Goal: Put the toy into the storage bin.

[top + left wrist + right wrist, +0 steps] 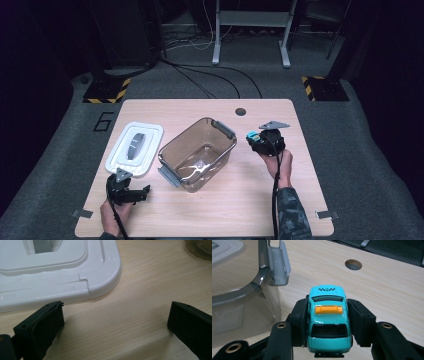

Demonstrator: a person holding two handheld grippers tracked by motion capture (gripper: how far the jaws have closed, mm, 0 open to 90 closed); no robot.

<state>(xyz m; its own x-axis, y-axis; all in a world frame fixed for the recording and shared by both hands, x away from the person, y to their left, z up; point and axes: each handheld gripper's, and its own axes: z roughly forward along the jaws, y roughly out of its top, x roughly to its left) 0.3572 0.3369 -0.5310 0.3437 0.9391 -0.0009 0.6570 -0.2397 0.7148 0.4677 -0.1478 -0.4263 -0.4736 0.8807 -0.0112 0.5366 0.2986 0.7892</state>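
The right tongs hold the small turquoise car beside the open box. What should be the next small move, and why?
Probably carry the toy car sideways until it is over the open container, and only then release it. The right tongs are shut on the car's sides, and the container stands just beside them with its white lid off, lying on the table. The left tongs are open near the lid.

A large digit "6" is marked in dark strokes on the grey carpet just beyond the worktop's far left corner. The toy car bears a black checkered strip with a small emblem on its bonnet; no lettering there can be read.
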